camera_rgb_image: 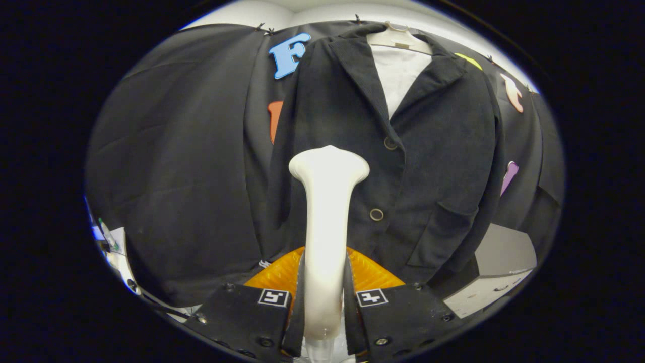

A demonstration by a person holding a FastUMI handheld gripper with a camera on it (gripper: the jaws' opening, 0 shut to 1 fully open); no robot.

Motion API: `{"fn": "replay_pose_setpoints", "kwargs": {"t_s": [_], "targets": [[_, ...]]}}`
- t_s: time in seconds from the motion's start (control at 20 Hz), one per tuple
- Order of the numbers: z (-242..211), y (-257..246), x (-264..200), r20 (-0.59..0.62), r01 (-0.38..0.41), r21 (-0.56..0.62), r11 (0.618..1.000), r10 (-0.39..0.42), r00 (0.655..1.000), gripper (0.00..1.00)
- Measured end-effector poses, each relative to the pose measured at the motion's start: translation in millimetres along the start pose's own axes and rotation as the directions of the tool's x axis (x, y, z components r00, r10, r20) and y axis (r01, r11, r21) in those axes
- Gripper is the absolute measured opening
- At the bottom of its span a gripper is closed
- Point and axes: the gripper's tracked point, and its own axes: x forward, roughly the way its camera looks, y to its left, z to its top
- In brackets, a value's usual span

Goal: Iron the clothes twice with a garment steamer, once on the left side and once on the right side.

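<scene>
The gripper [325,297] was clamped on the white garment steamer [327,222], both fingers pressing its handle, and the head stood just ahead of the fingers against the dark jacket [428,151], beside its buttons. Judging by that, the pass on one front panel was in hand; which pass could not be told, and the next move would call for sliding the head along the cloth. The steamer's long axis ran straight forward from the fingers, its flared head pointing at the jacket on its white hanger [398,38].
</scene>
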Motion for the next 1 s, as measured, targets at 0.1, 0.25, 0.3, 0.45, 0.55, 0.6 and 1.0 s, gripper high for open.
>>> {"fn": "replay_pose_setpoints", "kwargs": {"t_s": [0.1,0.25,0.3,0.45,0.55,0.6,1.0], "targets": [[-13,-2,0,-0.019,-0.003,0.004,1.0,0.003,1.0,0.35],[-40,-5,2,-0.06,0.0,0.008,1.0,0.001,0.998,0.35],[-49,-5,3,-0.076,-0.003,0.007,1.0,0.004,0.997,0.35],[-74,-8,0,-0.115,-0.012,0.012,1.0,0.013,0.993,0.35],[-87,-11,-1,-0.14,-0.012,0.022,1.0,0.015,0.99,0.35],[-91,-12,0,-0.149,-0.011,0.026,1.0,0.015,0.989,0.35],[-104,-43,-22,-0.156,0.014,0.064,0.998,-0.004,0.988,0.35]]}}
